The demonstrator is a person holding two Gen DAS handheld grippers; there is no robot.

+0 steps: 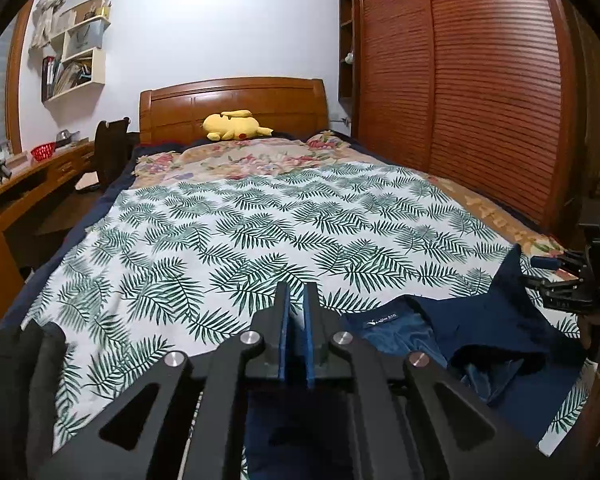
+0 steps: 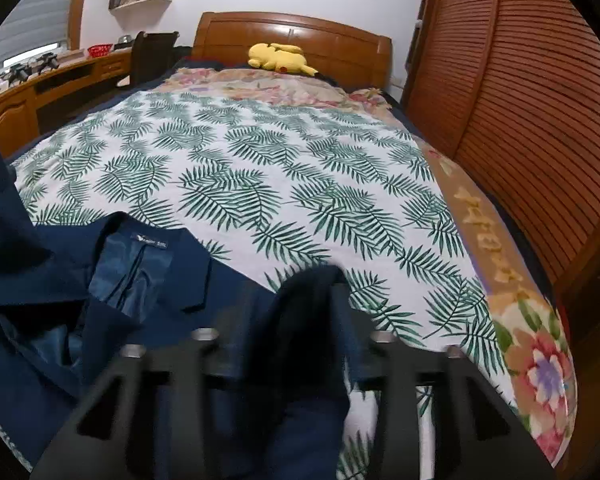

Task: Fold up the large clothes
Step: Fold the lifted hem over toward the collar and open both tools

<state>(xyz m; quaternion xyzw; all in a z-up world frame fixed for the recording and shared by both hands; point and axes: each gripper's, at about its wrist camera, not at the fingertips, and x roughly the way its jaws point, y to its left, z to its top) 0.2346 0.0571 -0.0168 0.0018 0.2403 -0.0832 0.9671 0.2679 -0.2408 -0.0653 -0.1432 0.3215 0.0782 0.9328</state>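
The bed (image 1: pixel 260 216), spread with a leaf-print sheet (image 2: pixel 260 184), carried the navy jacket (image 2: pixel 188 280) crumpled at its near edge, lining and label showing. The left gripper (image 1: pixel 296 300) hovered beside the collar, its fingers nearly together with nothing between them. The right gripper (image 2: pixel 300 320) stood apart, dark cloth seemingly draped loosely between its blurred fingers.

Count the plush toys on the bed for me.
1. A yellow plush toy lies at the head of the bed, against the wooden headboard. Others could be hidden beyond the camera edges.
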